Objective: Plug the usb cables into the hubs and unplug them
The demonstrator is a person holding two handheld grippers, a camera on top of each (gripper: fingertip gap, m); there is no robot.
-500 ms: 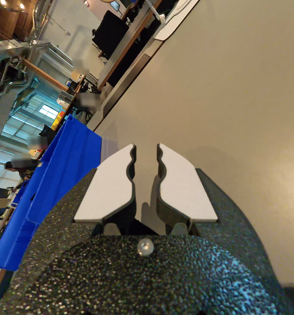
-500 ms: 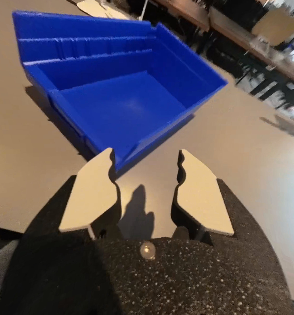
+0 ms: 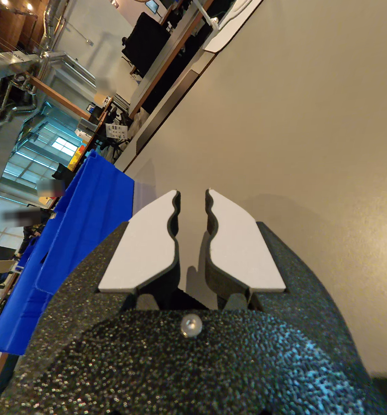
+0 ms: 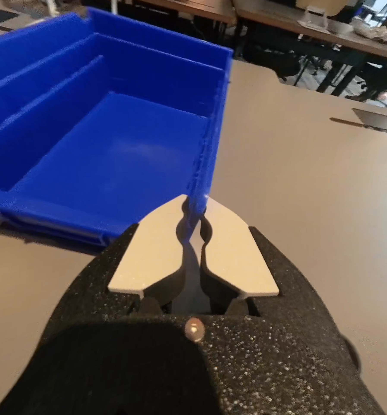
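No USB cable or hub shows in either view. An empty blue plastic bin (image 4: 143, 74) stands on the tan table (image 4: 300, 190). My right gripper (image 4: 196, 198) is shut on the near end of the bin's right side wall, with the wall's rim between the fingertips. In the left wrist view the camera is rolled sideways, and the bin (image 3: 87, 224) shows at the left. My left gripper (image 3: 192, 192) hovers low over the bare table (image 3: 300, 157) to the right of the bin. Its jaws stand a narrow gap apart with nothing between them.
A flat white panel (image 3: 230, 33) lies at the table's far end. A thin grey flat object (image 4: 376, 121) lies on the table to the right. Desks, chairs and blurred people lie beyond the table's edge. The gap from one gripper's tips to the other's is roughly 55 centimetres.
My right gripper moved forward and right to the bin's right wall and closed on it. My left gripper has barely moved and stays narrowly open.
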